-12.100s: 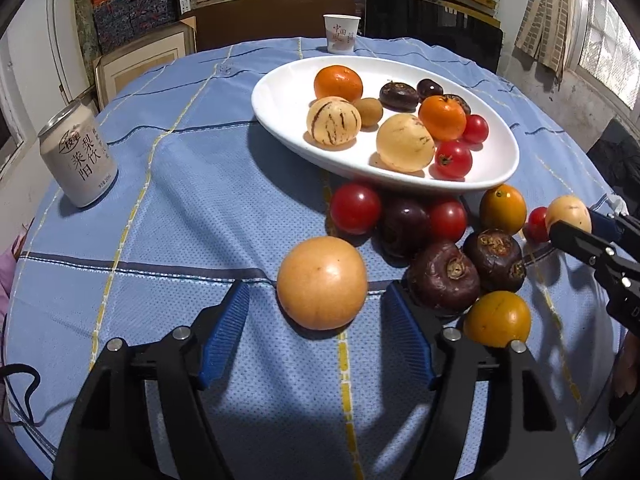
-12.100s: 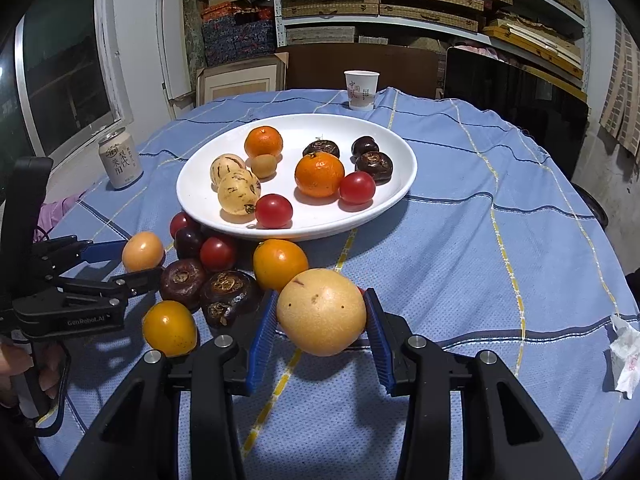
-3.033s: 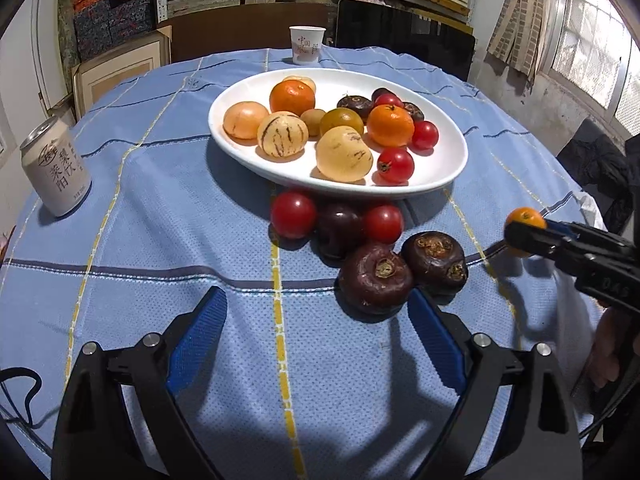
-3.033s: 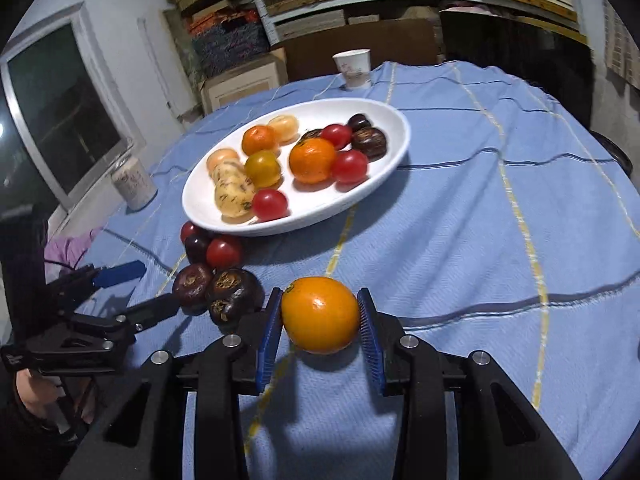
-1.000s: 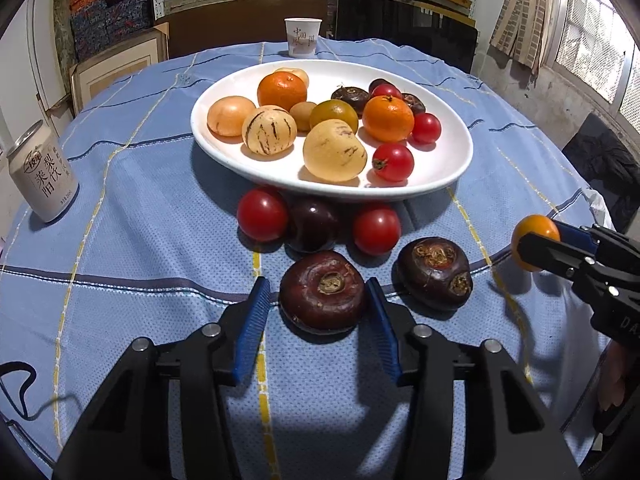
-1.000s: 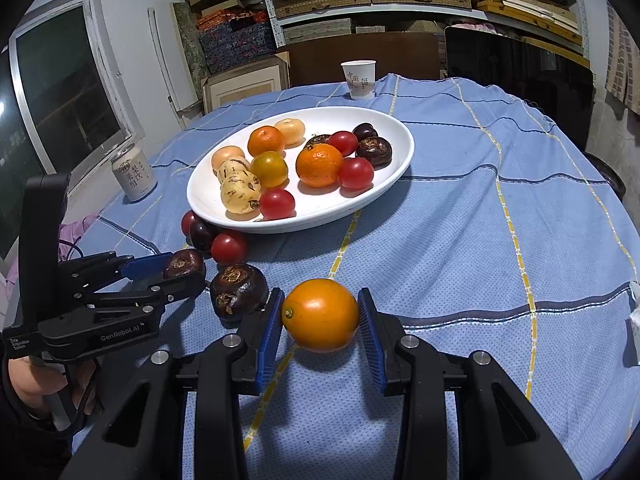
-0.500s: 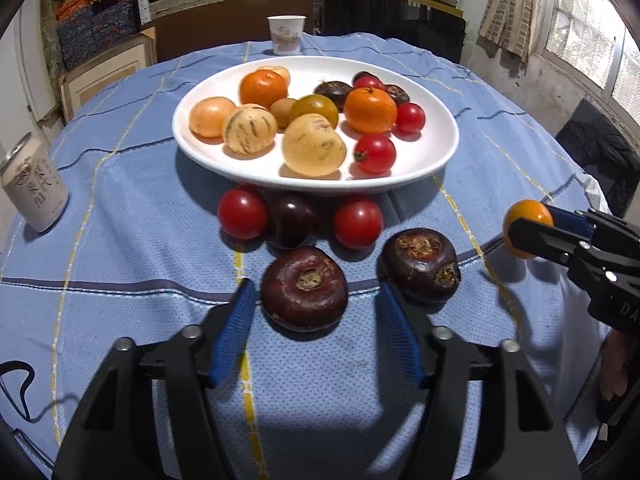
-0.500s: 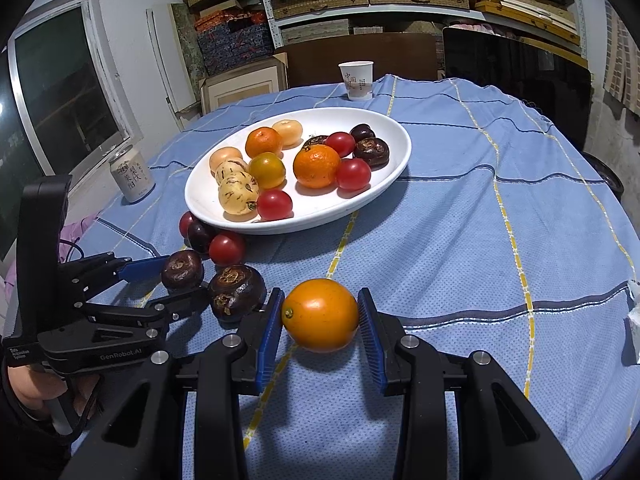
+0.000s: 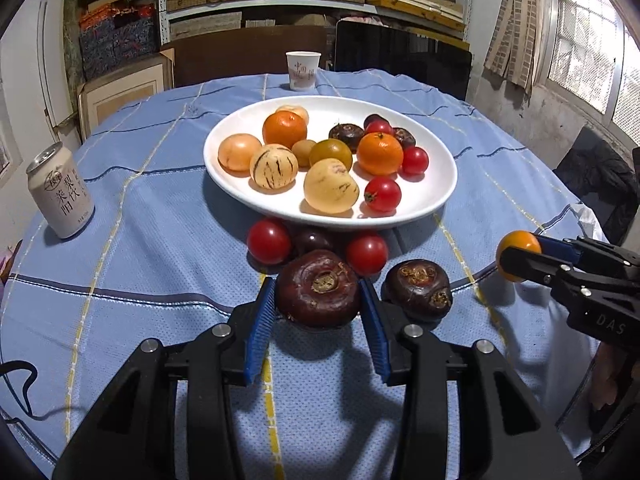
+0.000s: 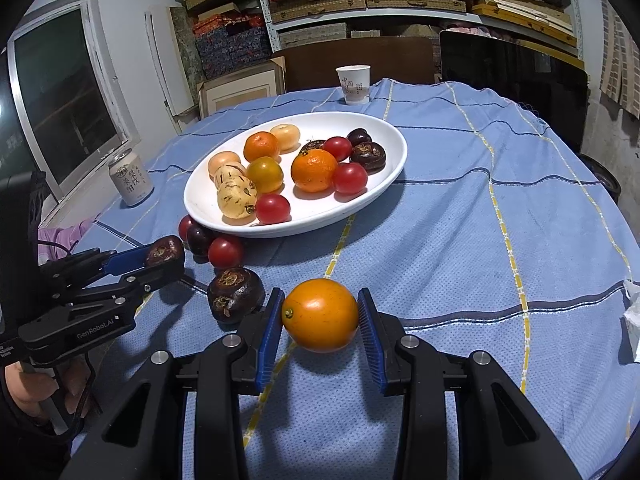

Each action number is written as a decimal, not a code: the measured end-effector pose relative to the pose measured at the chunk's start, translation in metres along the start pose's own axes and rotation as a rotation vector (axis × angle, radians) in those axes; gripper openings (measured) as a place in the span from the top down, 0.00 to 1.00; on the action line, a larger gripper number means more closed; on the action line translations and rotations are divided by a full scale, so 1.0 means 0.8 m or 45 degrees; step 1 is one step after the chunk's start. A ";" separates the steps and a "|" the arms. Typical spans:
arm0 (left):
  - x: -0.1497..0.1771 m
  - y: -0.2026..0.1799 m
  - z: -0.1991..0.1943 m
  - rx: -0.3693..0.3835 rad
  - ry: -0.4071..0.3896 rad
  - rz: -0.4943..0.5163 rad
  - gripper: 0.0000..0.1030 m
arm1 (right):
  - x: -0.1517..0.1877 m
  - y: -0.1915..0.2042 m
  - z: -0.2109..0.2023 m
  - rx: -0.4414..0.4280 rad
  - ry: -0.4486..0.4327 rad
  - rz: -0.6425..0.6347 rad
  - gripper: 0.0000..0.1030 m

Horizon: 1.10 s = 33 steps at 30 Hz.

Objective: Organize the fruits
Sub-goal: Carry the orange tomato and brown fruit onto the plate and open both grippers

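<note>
My left gripper (image 9: 318, 286) has its blue pads against both sides of a dark brown round fruit (image 9: 318, 300), its jaws closing; the fruit hangs just above the blue tablecloth over its shadow. In the right wrist view the same left gripper (image 10: 164, 256) shows at the left with that fruit. My right gripper (image 10: 320, 300) is shut on an orange fruit (image 10: 320, 316), low over the cloth. A second dark fruit (image 9: 418, 290), two red tomatoes (image 9: 269, 241) and a dark plum (image 9: 314, 240) lie before the white oval plate (image 9: 440, 196), which holds several fruits.
A drink can (image 9: 60, 192) stands at the left of the round table and a paper cup (image 9: 303, 71) at its far edge. A white tissue (image 10: 632, 320) lies at the right. A person's hand (image 10: 24, 392) grips the left tool. Shelves and boxes stand behind the table.
The left jaws have drawn in onto the dark brown fruit, and it now hangs clear of the cloth. The right gripper with the orange fruit has kept still.
</note>
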State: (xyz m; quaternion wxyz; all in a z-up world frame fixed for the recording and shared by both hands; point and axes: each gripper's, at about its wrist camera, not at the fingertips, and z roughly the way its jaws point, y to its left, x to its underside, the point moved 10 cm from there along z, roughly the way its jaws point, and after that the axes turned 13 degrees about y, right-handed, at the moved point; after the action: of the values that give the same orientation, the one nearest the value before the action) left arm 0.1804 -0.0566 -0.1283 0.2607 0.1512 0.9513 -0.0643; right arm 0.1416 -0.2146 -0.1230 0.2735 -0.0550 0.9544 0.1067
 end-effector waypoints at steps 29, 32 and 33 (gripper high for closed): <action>-0.185 0.029 0.049 0.016 0.041 -0.058 0.60 | -0.251 0.004 0.063 -0.050 -0.056 -0.097 0.63; -0.185 0.034 0.054 0.012 0.037 -0.073 0.52 | -0.256 0.007 0.077 -0.070 -0.043 -0.093 0.58; -0.186 0.035 0.053 0.013 0.028 -0.078 0.41 | -0.256 0.009 0.076 -0.073 -0.052 -0.096 0.56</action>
State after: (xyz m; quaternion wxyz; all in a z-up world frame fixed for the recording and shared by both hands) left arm 0.3310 -0.0765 -0.0891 0.2475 0.1238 0.9580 -0.0755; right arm 0.3445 -0.1841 -0.0629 0.2952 -0.0966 0.9423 0.1246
